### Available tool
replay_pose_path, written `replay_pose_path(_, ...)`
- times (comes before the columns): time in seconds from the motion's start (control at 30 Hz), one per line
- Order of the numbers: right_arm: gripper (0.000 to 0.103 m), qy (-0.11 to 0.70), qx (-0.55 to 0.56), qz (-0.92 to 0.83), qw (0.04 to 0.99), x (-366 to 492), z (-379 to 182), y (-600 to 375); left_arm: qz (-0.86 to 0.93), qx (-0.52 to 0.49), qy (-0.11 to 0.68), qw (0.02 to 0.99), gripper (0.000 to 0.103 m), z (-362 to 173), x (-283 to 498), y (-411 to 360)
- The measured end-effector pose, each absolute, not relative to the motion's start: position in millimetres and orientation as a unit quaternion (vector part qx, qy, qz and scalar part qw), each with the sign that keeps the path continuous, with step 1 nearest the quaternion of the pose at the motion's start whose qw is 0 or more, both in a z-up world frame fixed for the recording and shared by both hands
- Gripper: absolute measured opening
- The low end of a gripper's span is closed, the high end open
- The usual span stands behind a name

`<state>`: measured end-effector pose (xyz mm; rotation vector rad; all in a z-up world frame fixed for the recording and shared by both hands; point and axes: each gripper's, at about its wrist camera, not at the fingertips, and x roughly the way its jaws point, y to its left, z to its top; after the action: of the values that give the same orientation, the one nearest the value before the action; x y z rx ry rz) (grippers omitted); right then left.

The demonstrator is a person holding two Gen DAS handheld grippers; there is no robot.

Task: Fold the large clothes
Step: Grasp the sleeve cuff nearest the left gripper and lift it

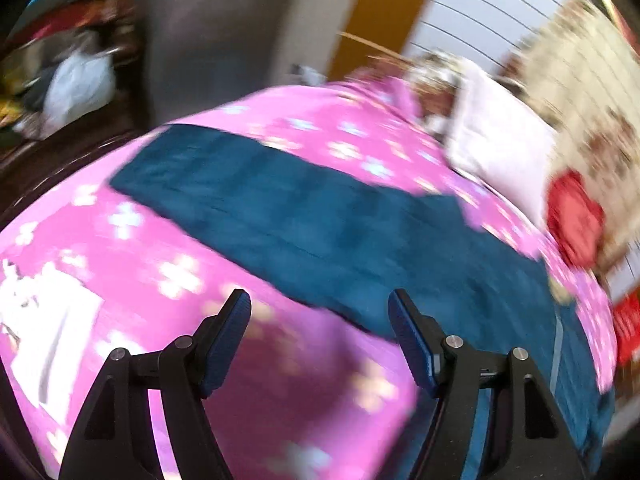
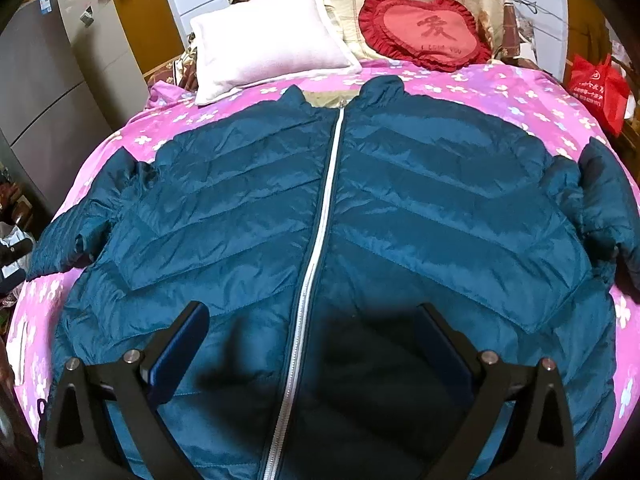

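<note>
A large teal puffer jacket (image 2: pixel 400 208) lies flat and zipped, front up, on a pink flowered bedspread (image 2: pixel 500 92), collar toward the pillows, sleeves spread to both sides. My right gripper (image 2: pixel 312 320) is open and empty, hovering over the jacket's lower front beside the white zipper (image 2: pixel 320 224). In the blurred left wrist view the jacket's left sleeve (image 1: pixel 288 208) stretches across the bedspread (image 1: pixel 120 264). My left gripper (image 1: pixel 320 304) is open and empty, just above the sleeve's near edge.
A white pillow (image 2: pixel 268 40) and a red heart cushion (image 2: pixel 424 28) lie at the head of the bed. A grey cabinet (image 2: pixel 44 92) stands at the left. A red bag (image 2: pixel 596 88) sits at the right. Clutter (image 1: pixel 68 80) lies beyond the bed's left side.
</note>
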<state>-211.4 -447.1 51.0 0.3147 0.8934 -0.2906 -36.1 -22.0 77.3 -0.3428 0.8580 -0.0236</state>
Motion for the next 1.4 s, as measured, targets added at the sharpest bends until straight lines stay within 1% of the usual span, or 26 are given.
replay_pose_path(0.23,0.103,0.438,0.143,-0.130,0.878,-209,48,-440,0.093,-0.217,0.399,0.886,0.043,50,7,56)
replay_pose_path(0.47,0.103,0.424,0.146,-0.120,0.886,-209,53,-432,0.146,-0.262,0.416,0.858,0.043,23,43,84)
replay_pose_path(0.53,0.103,0.420,0.148,-0.120,0.887,-210,55,-432,0.148,-0.278,0.414,0.854,0.040,15,48,88)
replay_pose_path(0.57,0.103,0.419,0.148,-0.120,0.888,-210,55,-433,0.149,-0.276,0.402,0.860,0.034,16,50,88)
replay_pose_path(0.6,0.103,0.417,0.147,-0.121,0.888,-210,56,-433,0.140,-0.280,0.404,0.860,0.025,13,53,88)
replay_pose_path(0.63,0.103,0.417,0.146,-0.122,0.889,-209,57,-433,0.140,-0.271,0.403,0.863,0.024,14,57,87)
replay_pose_path(0.67,0.103,0.417,0.145,-0.125,0.889,-209,57,-434,0.135,-0.263,0.406,0.865,0.011,14,60,84)
replay_pose_path(0.7,0.103,0.417,0.145,-0.126,0.888,-208,56,-434,0.124,-0.257,0.417,0.863,0.004,12,65,82)
replay_pose_path(0.73,0.103,0.418,0.145,-0.127,0.888,-208,56,-435,0.122,-0.252,0.420,0.863,0.002,12,66,81)
replay_pose_path(0.77,0.103,0.419,0.146,-0.129,0.887,-207,54,-435,0.123,-0.248,0.415,0.867,0.000,15,65,79)
replay_pose_path(0.97,0.103,0.433,0.149,-0.128,0.880,-205,45,-435,0.101,-0.187,0.381,0.900,0.000,55,44,55)
replay_pose_path(1.1,0.103,0.427,0.148,-0.126,0.883,-208,48,-432,0.067,-0.178,0.352,0.917,0.000,89,23,38)
replay_pose_path(1.3,0.103,0.418,0.145,-0.125,0.888,-217,60,-431,-0.008,-0.116,0.305,0.945,0.000,142,-20,-19)
replay_pose_path(1.4,0.103,0.416,0.149,-0.129,0.888,-224,65,-436,-0.055,-0.097,0.296,0.949,0.000,161,-39,-53)
